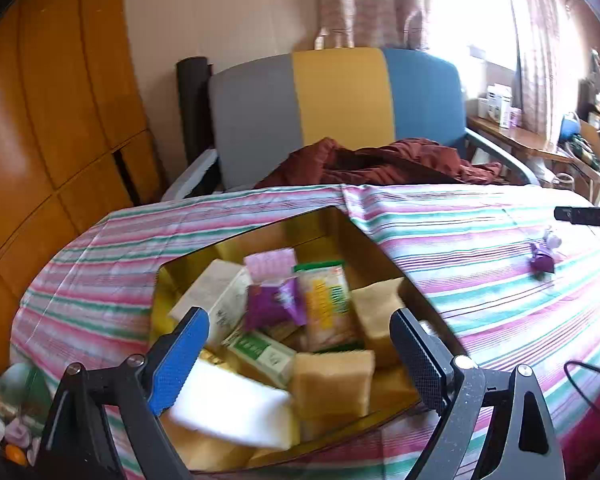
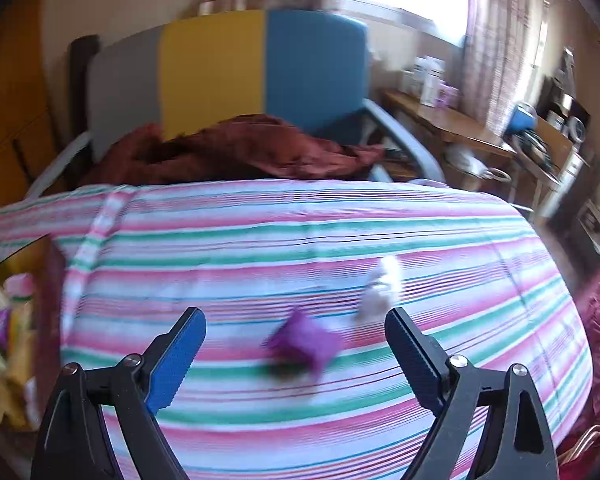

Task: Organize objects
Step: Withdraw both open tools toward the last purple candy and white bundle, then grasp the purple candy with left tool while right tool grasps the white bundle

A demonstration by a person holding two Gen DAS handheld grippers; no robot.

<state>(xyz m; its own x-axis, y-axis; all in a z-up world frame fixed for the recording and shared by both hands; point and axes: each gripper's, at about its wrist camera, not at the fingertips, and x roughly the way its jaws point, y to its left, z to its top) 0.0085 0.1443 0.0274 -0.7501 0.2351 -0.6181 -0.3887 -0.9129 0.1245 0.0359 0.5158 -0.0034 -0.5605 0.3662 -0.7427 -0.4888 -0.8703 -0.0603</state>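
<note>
A gold-lined box [image 1: 342, 236] sits on the striped cloth [image 1: 460, 280], packed with several packets: a purple one [image 1: 274, 306], a yellow-green one [image 1: 326, 304], a white one [image 1: 228, 404] and tan blocks [image 1: 332, 384]. My left gripper [image 1: 300, 316] hovers open over the box, nothing between its fingers. To the right, a loose purple packet [image 2: 304, 342] and a small white item [image 2: 380, 292] lie on the cloth. My right gripper [image 2: 296, 316] is open just above and short of that purple packet, not touching it. The box's edge [image 2: 48, 280] shows at far left.
A chair [image 1: 340, 92] with a grey, yellow and blue back stands behind the table, a maroon cloth [image 1: 380, 160] heaped on its seat. Wooden cabinet [image 1: 40, 120] at left. A cluttered side table [image 1: 520, 140] at right. Small items [image 1: 12, 400] sit at the lower left.
</note>
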